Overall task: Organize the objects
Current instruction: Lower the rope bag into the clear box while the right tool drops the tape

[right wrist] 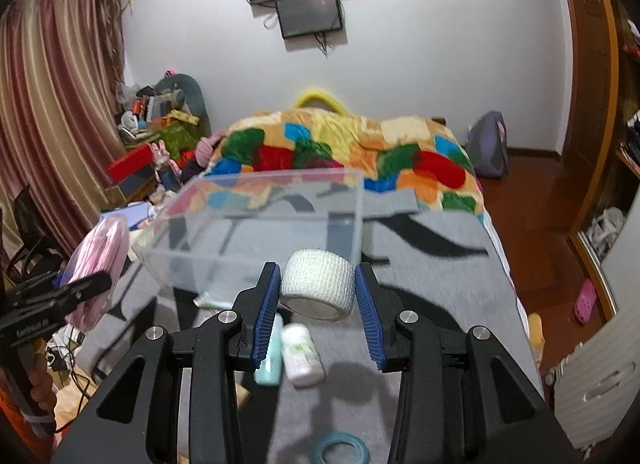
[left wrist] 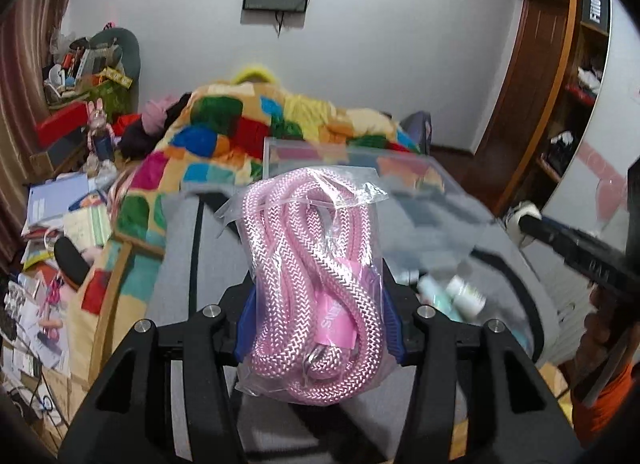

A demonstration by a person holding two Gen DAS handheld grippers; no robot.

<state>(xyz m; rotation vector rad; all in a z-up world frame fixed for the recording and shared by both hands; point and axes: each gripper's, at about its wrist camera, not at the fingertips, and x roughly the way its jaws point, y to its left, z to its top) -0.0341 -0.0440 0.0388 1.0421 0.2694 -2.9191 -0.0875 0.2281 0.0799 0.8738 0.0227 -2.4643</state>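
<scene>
My left gripper (left wrist: 318, 320) is shut on a clear bag of pink rope (left wrist: 316, 284) and holds it above the grey bed cover. It also shows at the left of the right wrist view (right wrist: 100, 256). My right gripper (right wrist: 318, 288) is shut on a white bandage roll (right wrist: 318, 284), held just in front of a clear plastic box (right wrist: 256, 224) on the bed. The box also shows behind the rope in the left wrist view (left wrist: 360, 168). A white bottle (right wrist: 302, 356) and a teal tube (right wrist: 270, 360) lie on the cover below the right gripper.
A teal tape ring (right wrist: 340, 446) lies on the grey cover near me. A colourful patchwork blanket (right wrist: 344, 152) covers the far bed. Cluttered papers and boxes (left wrist: 52, 232) fill the left side. A wooden wardrobe (left wrist: 560, 84) stands at the right.
</scene>
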